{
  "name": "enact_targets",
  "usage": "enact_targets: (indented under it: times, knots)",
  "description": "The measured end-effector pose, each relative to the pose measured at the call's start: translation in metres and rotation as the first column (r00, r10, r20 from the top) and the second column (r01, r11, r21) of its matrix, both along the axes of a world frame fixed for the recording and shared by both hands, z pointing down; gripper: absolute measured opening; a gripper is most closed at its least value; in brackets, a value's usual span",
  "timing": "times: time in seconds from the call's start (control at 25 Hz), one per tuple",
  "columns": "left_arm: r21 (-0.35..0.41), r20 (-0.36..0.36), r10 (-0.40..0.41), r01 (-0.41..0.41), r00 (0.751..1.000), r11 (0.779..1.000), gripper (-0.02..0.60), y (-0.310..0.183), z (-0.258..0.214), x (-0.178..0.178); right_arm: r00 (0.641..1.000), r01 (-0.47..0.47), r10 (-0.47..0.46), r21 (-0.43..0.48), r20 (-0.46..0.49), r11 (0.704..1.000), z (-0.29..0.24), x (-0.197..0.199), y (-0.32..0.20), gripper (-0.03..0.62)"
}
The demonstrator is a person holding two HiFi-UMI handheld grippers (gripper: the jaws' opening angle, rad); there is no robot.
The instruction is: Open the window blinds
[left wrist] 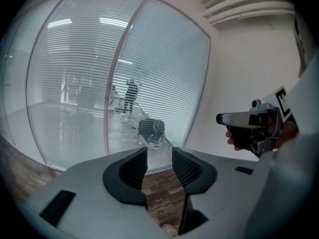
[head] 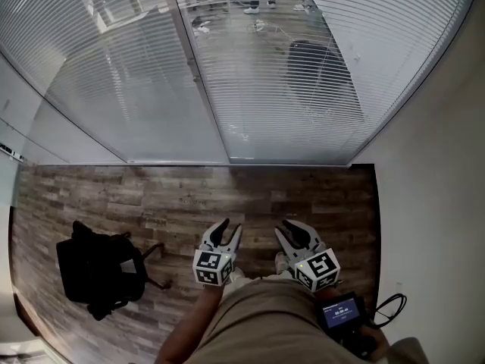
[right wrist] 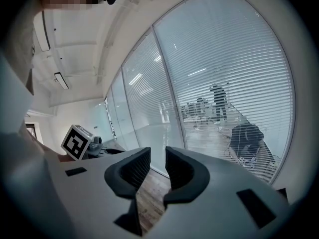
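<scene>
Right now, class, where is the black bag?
In the head view, the black bag lies on the wooden floor at lower left, left of the left gripper.

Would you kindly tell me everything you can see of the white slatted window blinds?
The white horizontal-slat window blinds hang fully lowered, almost to the wood-plank floor. A slim grey frame post splits them into sections. Their thin slats are tilted enough that a dark chair beyond shows through. Nothing touches them.
</scene>
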State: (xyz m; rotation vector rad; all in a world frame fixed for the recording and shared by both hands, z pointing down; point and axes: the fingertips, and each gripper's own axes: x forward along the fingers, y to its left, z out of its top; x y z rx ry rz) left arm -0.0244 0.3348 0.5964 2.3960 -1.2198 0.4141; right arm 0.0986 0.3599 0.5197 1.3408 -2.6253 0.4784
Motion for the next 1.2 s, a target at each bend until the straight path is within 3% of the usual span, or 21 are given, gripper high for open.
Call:
enact_targets:
  times: [0.48,0.68,1.2]
  knots:
    - [-0.017,0.01,-0.021,0.021,1.0,1.0,0.16,0.004,0.005,-0.008,1.0,0.027,-0.027,-0.012,0.006,1.0,0.005,-0.008,-0.001,0.1]
    - [-0.022,0.015,-0.033,0.034,0.999,0.999,0.16,0.007,0.012,-0.017,0.997,0.061,-0.061,-0.006,-0.04,0.998,0.014,-0.019,0.003,0.086]
    - [-0.016,0.02,-0.027,0.028,0.999,0.999,0.16,0.011,0.025,-0.007,0.999,0.045,-0.045,0.016,-0.005,0.999,0.027,-0.003,0.006,0.058]
